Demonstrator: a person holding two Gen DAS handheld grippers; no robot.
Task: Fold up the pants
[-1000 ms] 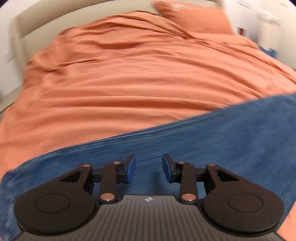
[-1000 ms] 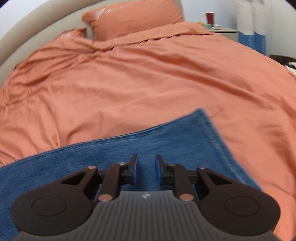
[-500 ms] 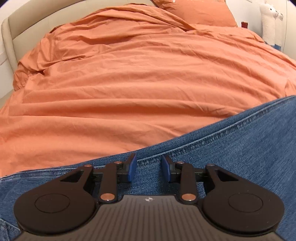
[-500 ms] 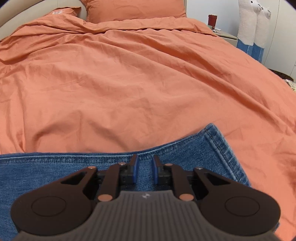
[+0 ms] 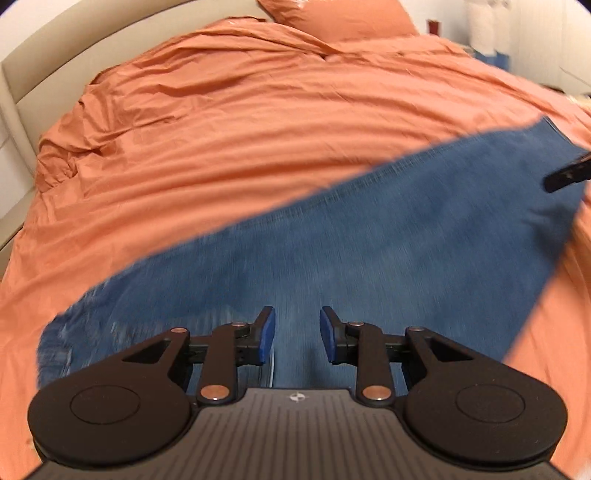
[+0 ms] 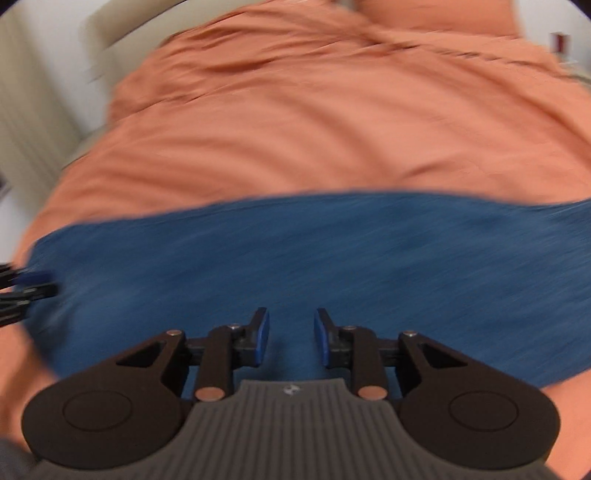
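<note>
Blue denim pants lie flat on an orange bed, running as a long band from lower left to upper right in the left wrist view. They fill the middle of the right wrist view, blurred by motion. My left gripper is open over the denim, nothing between its blue pads. My right gripper is open too, over the denim. The right gripper's tip shows at the right edge of the left wrist view. The left gripper shows at the left edge of the right wrist view.
The orange duvet covers the whole bed, with an orange pillow at the head and a beige headboard at the left. A white plush toy stands at the far right.
Both grippers have opened wider and pulled back and up from the pants' far edge. The right view has swung left. Both views are now blurred by motion.
</note>
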